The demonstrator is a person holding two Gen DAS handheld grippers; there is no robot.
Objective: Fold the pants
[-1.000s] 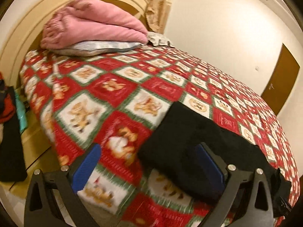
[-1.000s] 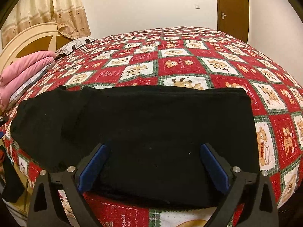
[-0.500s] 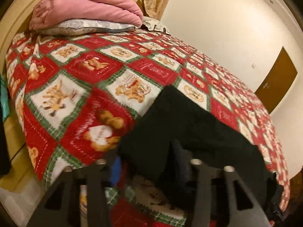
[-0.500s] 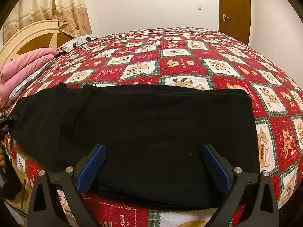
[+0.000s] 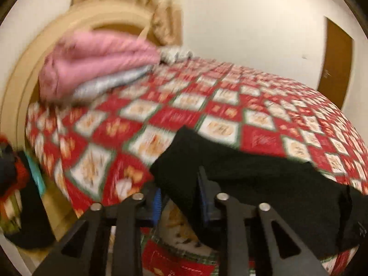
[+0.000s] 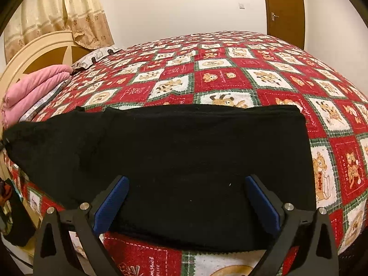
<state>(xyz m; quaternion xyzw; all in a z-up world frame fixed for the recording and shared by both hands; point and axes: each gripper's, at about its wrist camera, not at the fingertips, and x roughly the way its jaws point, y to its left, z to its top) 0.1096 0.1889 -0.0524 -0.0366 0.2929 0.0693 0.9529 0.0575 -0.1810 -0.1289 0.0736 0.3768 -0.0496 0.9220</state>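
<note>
Black pants lie folded lengthwise across the near part of the bed, on a red and white patchwork cover. My right gripper hovers open just above their near edge, both blue pads clear of the cloth. In the left wrist view the pants stretch away to the right. My left gripper is closing its jaws on their left end, with the black cloth pinched between the blue pads and raised off the cover.
A folded pink blanket sits on a pillow by the cream headboard. Dark and red things hang beside the bed at the left. A brown door stands behind the bed.
My left gripper went from wide open to closed on the pants' left end and has lifted it; its view swung up and is blurred. The right gripper has not moved.
</note>
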